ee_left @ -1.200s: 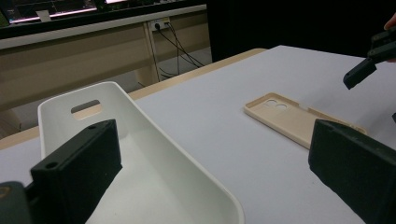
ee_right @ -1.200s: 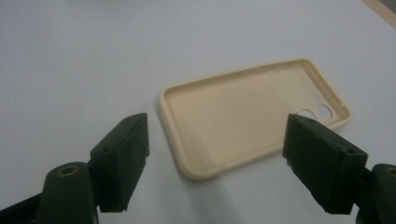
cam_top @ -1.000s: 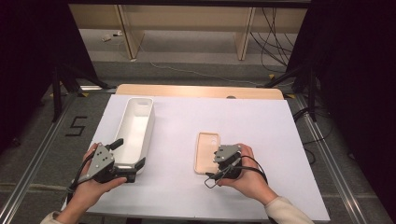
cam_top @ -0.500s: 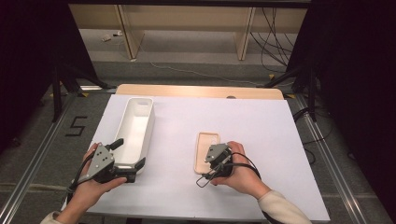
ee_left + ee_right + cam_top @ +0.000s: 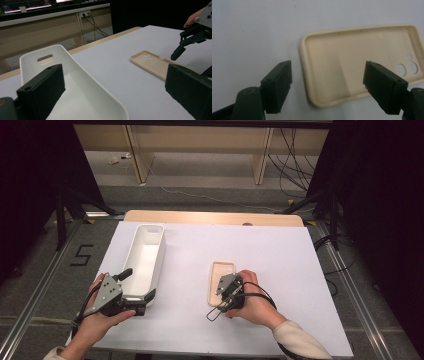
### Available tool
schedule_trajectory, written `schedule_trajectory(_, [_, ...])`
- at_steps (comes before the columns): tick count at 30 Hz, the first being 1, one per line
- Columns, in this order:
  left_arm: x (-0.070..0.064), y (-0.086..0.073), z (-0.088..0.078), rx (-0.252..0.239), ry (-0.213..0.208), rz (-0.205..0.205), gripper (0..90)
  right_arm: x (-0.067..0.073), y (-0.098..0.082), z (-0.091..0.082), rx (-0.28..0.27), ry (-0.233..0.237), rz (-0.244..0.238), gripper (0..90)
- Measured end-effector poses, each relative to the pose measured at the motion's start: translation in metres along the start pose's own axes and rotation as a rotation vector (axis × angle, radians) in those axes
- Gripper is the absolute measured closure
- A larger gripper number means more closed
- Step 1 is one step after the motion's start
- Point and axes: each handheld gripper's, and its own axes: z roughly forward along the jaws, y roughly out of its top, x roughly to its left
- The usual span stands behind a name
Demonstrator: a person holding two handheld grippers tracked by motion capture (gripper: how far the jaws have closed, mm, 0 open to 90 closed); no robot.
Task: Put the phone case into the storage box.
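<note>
A white sheet covers the tabletop (image 5: 280, 260), with a strip of bare wood at its far edge and dark floor and cabling beyond. Two things lie on it: a long white bin (image 5: 145, 255) on your left and a beige phone case (image 5: 220, 282) near the middle, lying open side up with its camera holes at the far end.

Your right tongs (image 5: 216, 312) are the ones that matter here. They hang just over the near end of the case, released, jaws spread wide. In the right gripper view the case (image 5: 359, 65) lies with one short end and its rounded corner between the two jaws. Its long axis runs away from you on the tabletop, in line with your forearm, so the jaws straddle its width rather than its length. The gap looks wider than the case's end, which suggests a straight drop followed by a squeeze would catch both long walls.

Your left tongs (image 5: 137, 295) are also open, one jaw inside the near end of the bin (image 5: 75, 82) and one outside its wall, not clamped. From there the case (image 5: 157, 63) sits well off to the right, so the right hand is plainly the nearer one.
</note>
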Motion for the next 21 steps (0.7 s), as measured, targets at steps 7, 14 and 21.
schedule_trajectory(7, [-0.001,0.0,0.001,0.002,-0.008,-0.011,2.2,-0.001,0.004,0.007,0.054,-0.013,-0.028,25.1])
schedule_trajectory(14, [-0.001,0.0,0.001,0.002,-0.01,-0.013,2.2,-0.002,0.008,0.012,0.083,-0.011,-0.034,26.0])
schedule_trajectory(21, [-0.001,0.0,0.001,-0.005,-0.015,-0.011,2.3,-0.002,0.012,0.014,0.096,-0.024,-0.053,27.5])
